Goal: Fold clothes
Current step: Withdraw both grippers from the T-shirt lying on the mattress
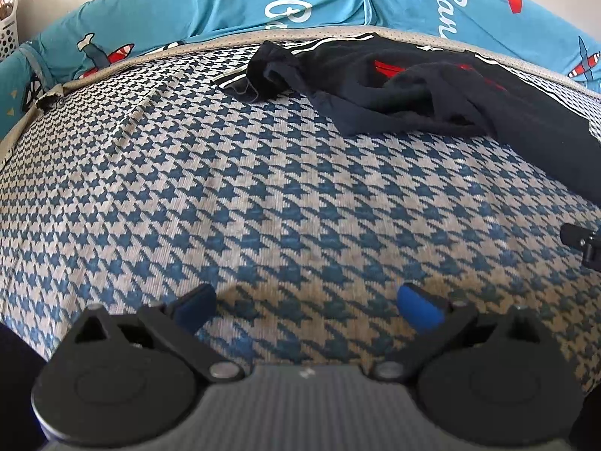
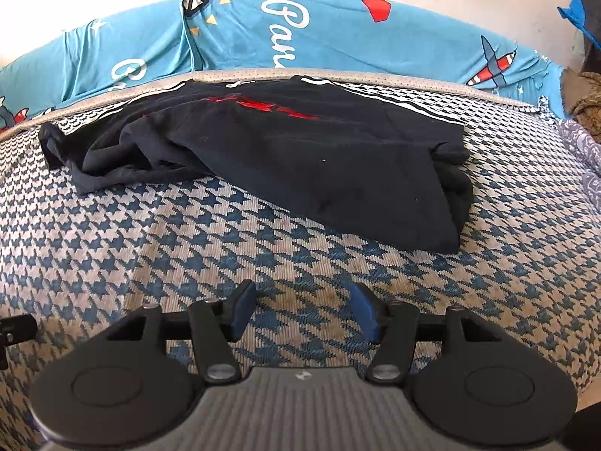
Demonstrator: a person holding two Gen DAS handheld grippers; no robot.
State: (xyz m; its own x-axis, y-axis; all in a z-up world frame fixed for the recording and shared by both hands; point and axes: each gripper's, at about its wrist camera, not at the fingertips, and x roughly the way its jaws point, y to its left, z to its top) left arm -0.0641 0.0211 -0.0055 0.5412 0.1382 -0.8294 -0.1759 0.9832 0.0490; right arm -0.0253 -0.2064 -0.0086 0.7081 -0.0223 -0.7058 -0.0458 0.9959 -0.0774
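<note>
Tools first, nearest the lenses: left tool (image 1: 306, 308) hangs over the houndstooth bed cover (image 1: 263, 195) with its blue pads (image 1: 420, 310) spread wide, nothing between them, only bare blue-and-beige weave below. Right tool (image 2: 300, 310) likewise released, pads (image 2: 240, 310) standing apart at a narrower gap than the left pair, empty, cover (image 2: 150, 233) showing through the gap. A black corner of the right tool pokes in at the right edge of the left view; a matching black piece of the left one sits at the left edge of the right view. Neither tool touches cloth. Farther out on the bed lies the black garment (image 2: 285, 150), spread partly flat, with red marking near its top and white stripes along the far edge. Its left end is bunched and rumpled into folds; its right end is doubled over itself in a thicker lump. In the left view the garment (image 1: 432, 86) sits far right, well apart from that tool; in the right view it lies straight ahead, its near hem a short way beyond the pads. Behind it runs a beige piped mattress edge (image 2: 263, 74), then a turquoise printed sheet (image 2: 240, 37) with white script lettering, aeroplanes and red shapes. At far left of the left view, a white perforated basket (image 1: 8, 34). At far right of the right view, grey patterned fabric (image 2: 584, 158).
</note>
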